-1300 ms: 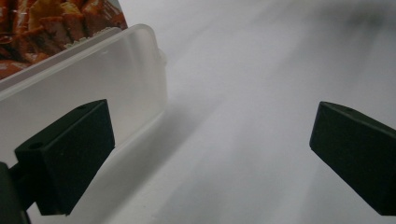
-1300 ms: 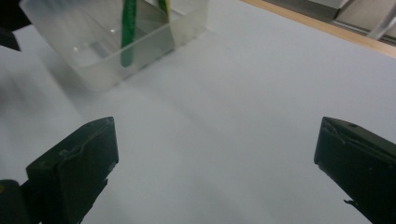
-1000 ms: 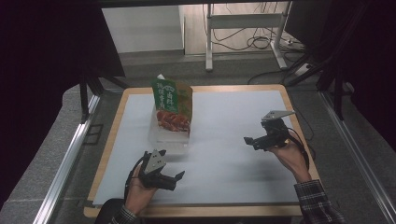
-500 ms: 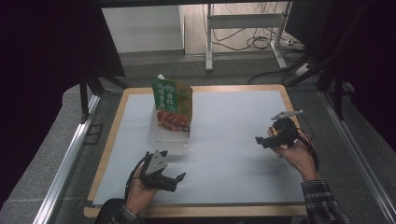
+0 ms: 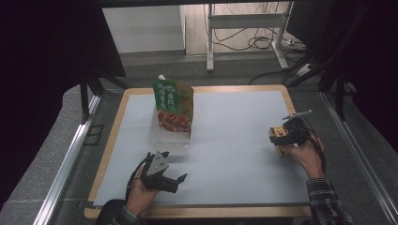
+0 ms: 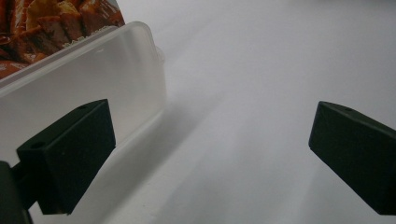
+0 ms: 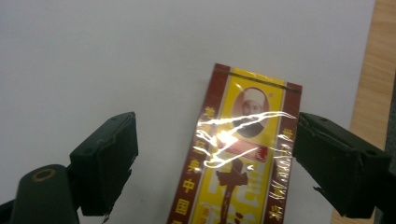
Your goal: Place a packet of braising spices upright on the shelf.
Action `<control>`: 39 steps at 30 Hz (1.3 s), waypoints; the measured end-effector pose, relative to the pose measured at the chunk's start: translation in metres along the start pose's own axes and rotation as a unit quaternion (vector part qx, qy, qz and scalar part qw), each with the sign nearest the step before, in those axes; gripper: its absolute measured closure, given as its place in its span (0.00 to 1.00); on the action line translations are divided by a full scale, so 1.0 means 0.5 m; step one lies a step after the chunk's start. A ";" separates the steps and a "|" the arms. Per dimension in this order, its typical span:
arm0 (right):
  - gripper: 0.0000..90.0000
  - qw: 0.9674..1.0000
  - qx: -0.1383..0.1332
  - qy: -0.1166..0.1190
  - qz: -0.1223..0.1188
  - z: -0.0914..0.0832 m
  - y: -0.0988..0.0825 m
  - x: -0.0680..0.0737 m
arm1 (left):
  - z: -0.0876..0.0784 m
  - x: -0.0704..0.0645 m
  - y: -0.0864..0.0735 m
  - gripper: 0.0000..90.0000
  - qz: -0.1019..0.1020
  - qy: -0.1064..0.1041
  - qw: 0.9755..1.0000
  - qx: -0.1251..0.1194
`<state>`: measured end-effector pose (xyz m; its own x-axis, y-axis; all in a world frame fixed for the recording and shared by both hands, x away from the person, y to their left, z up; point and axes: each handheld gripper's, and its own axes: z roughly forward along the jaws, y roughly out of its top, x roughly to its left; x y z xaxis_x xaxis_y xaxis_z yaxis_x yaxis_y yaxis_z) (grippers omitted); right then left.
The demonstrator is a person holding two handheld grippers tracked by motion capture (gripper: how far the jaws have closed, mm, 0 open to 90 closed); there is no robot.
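Note:
A yellow and dark red box point(image 7: 238, 158) in shiny wrap lies flat on the white sheet near the table's right edge. My right gripper point(image 7: 215, 161) is open and straddles it, the right jaw close against the box's side and the left jaw well clear. In the high view the right gripper point(image 5: 278, 137) hovers over the box point(image 5: 280, 150). A green snack bag point(image 5: 171, 103) stands in a clear plastic container point(image 5: 166, 137) at the left centre. My left gripper point(image 5: 176, 183) rests open at the front left, empty, with the container point(image 6: 93, 79) just beyond its left jaw.
The white sheet point(image 5: 234, 140) covers a wooden board point(image 5: 234, 88), whose bare strip point(image 7: 373, 70) lies just right of the box. Metal rails run along both sides of the table. Behind it stand a frame and loose cables on the floor.
My right gripper has moved right and toward the person, tilting down over the yellow box at the table's right edge. The left gripper has stayed where it was.

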<state>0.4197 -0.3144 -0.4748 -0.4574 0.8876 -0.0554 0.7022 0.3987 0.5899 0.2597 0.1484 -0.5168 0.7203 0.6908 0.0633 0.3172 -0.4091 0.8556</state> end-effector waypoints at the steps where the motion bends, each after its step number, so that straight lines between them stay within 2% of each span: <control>1: 0.16 1.000 0.002 0.000 0.003 0.002 -0.001 -0.003 | 0.000 0.000 0.000 0.00 0.000 0.000 1.000 0.000; 5: 0.16 1.000 0.016 -0.010 0.020 0.018 -0.002 -0.015 | 0.001 -0.001 0.000 0.00 0.002 0.000 1.000 0.002; 10: 0.17 0.999 0.038 -0.021 0.024 0.045 -0.002 -0.020 | 0.002 -0.003 0.000 0.00 0.005 -0.001 1.000 0.003; 13: 0.21 0.998 0.048 -0.026 0.025 0.052 -0.005 -0.019 | 0.002 -0.003 0.000 0.00 0.004 -0.002 1.000 0.003; 14: 0.25 0.998 0.051 -0.029 0.025 0.053 -0.006 -0.020 | 0.002 -0.003 0.000 0.00 0.005 -0.002 1.000 0.003; 19: 0.32 0.997 0.059 -0.019 0.039 0.052 -0.008 -0.022 | 0.002 -0.004 0.000 0.00 0.006 -0.002 1.000 0.004; 22: 0.34 0.997 0.061 -0.016 0.039 0.049 -0.007 -0.023 | 0.002 -0.003 0.000 0.00 0.006 -0.001 1.000 0.003; 27: 0.35 0.998 0.055 -0.007 0.022 0.035 -0.004 -0.019 | 0.001 -0.003 0.000 0.00 0.006 -0.001 1.000 0.003; 32: 0.35 0.999 0.041 0.018 -0.018 0.014 0.005 0.001 | 0.001 -0.002 0.000 0.00 0.006 -0.001 1.000 0.002; 35: 0.35 0.998 0.031 0.035 -0.043 0.004 0.014 0.021 | 0.001 -0.002 0.000 0.00 0.006 -0.001 1.000 0.001; 39: 0.35 0.995 0.023 0.056 -0.080 -0.001 0.022 0.050 | 0.000 -0.002 0.000 0.00 0.006 -0.001 1.000 0.001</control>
<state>0.4156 -0.2881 -0.4695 -0.6217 0.7815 -0.0532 0.6390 0.5452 0.5426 0.2589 0.1477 -0.5167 0.7260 0.6839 0.0728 0.3087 -0.4186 0.8541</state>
